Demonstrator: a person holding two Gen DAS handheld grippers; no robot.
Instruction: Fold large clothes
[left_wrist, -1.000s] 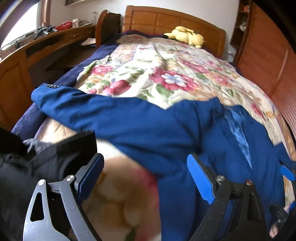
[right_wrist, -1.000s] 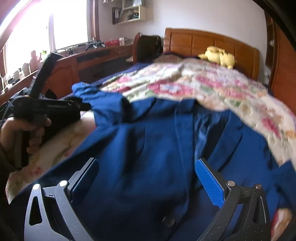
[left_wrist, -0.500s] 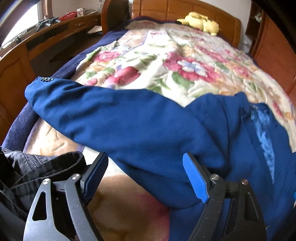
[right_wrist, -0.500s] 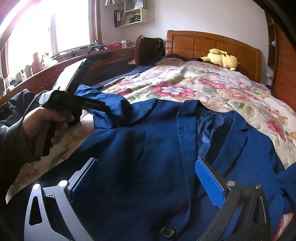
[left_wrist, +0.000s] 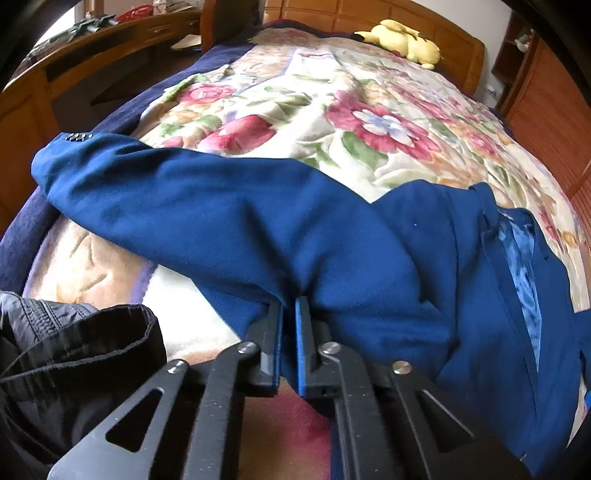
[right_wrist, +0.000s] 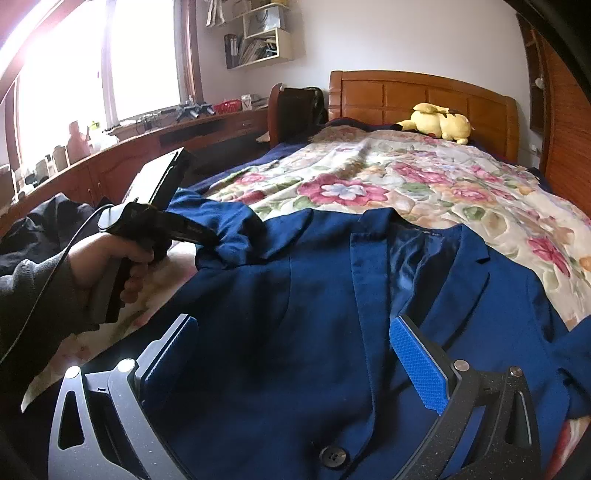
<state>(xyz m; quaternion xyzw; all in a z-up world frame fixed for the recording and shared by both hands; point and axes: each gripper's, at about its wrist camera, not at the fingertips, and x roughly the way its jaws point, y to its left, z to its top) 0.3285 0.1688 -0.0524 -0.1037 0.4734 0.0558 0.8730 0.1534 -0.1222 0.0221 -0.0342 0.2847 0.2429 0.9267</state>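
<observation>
A blue suit jacket lies open on the floral bedspread, lining up, its left sleeve stretched out toward the bed's left edge. My left gripper is shut on a pinch of the sleeve cloth near the shoulder. In the right wrist view the same left gripper shows in a person's hand at the sleeve. My right gripper hovers open over the jacket's front panel, near a dark button.
A dark garment lies bunched at the near left. A yellow plush toy rests by the wooden headboard. A wooden desk and chair run along the bed's left side; a wooden wardrobe stands right.
My left gripper moved in and down onto the sleeve, and its jaws went from wide open to shut on the cloth. The right gripper stayed open in place.
</observation>
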